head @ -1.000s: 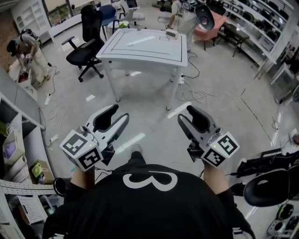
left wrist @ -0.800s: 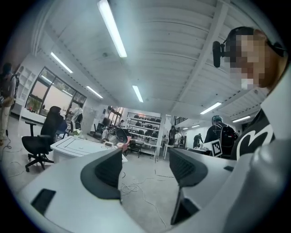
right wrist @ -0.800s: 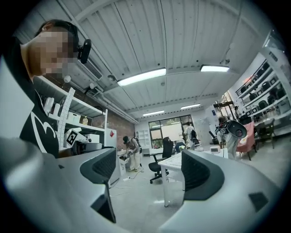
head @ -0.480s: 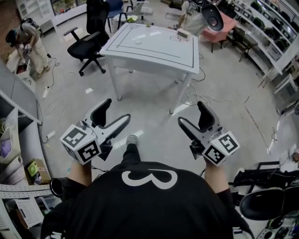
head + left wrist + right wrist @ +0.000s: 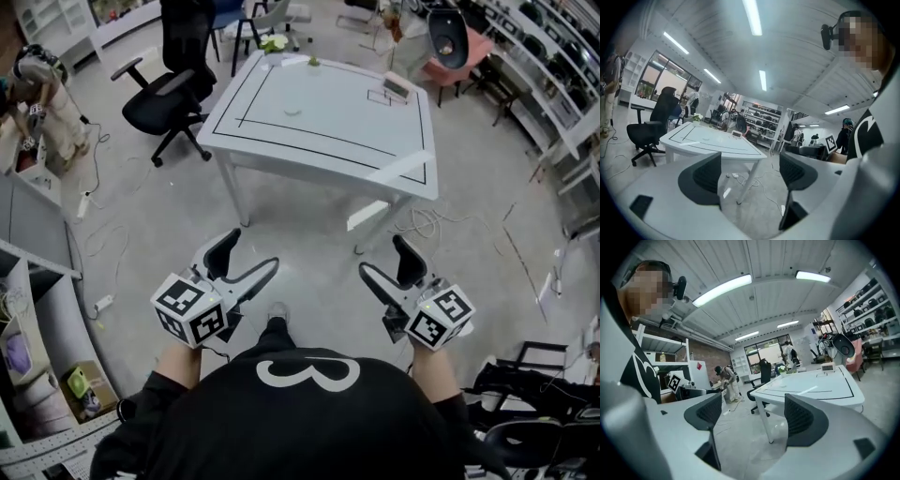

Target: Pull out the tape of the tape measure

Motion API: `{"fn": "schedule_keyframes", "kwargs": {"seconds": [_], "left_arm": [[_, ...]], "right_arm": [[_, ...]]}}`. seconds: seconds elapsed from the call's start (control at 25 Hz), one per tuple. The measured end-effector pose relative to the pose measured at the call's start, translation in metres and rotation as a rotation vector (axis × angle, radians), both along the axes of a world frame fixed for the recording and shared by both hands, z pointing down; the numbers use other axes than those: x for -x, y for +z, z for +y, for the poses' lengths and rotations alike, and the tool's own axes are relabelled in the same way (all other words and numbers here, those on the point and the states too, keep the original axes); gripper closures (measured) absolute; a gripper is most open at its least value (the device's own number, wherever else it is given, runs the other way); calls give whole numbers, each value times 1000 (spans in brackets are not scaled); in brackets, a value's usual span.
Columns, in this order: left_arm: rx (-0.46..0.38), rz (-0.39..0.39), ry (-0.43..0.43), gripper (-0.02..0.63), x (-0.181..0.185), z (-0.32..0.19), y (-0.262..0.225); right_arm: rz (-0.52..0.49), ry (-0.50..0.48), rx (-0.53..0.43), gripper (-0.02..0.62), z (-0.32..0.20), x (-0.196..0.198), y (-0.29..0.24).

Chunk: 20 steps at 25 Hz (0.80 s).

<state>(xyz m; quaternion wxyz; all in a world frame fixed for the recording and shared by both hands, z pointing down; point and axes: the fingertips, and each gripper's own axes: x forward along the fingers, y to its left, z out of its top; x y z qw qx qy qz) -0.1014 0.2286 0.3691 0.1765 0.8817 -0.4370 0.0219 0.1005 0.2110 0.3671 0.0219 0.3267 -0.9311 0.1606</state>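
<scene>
Black cloth with a white mark, the person's shirt [image 5: 300, 412], fills the 6 o'clock edge of the head view. Just beyond it, at 7 o'clock, the left gripper [image 5: 251, 253] is held over the grey floor [image 5: 309, 234]. At 5 o'clock the right gripper [image 5: 382, 255] sits level with it, and the two are well apart.

In the left gripper view the fingers [image 5: 707, 174] stand wide apart, having just been opening, and only floor shows between them. In the right gripper view the right gripper's fingers are also spread wide, having just eased in slightly, again with only floor between them. Neither gripper has hold of anything.

Farther out, loose cables [image 5: 422, 223] lie on the floor at 2 o'clock. Beyond them, at 12 o'clock, stands a white table [image 5: 319, 155] with a dark line marked around its top. A pale round item [image 5: 292, 108] lies toward the table's middle. A small boxy item [image 5: 394, 91] sits near the table's far right corner, at 1 o'clock. White flowers [image 5: 274, 42] stand at its far left corner.

Which of these small things is the tape measure cannot be told. They all rest on the table, well apart from both grippers.

A black office chair [image 5: 164, 94] stands beside the table at 10 o'clock. Farthest off, at the 9 o'clock edge, another person [image 5: 42, 89] bends over.
</scene>
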Motion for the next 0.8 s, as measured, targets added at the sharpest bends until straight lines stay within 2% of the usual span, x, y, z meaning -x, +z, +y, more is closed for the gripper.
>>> {"fn": "schedule_keyframes", "kwargs": {"seconds": [0.12,0.32,0.52,0.8], "left_arm": [[21,-34,6,232,26,-54,11],[37,-58,25,232,59,-115,19],[65,-41,69,232,67,-145,22],[70,-72,110,232,65,-175,30]], "right_arm": [[14,4,35,189,-53,28,7],[36,16,32,189,-113,63,5],[71,16,39,193,-130,77,11],[61,18,67,202,-154,74,22]]}}
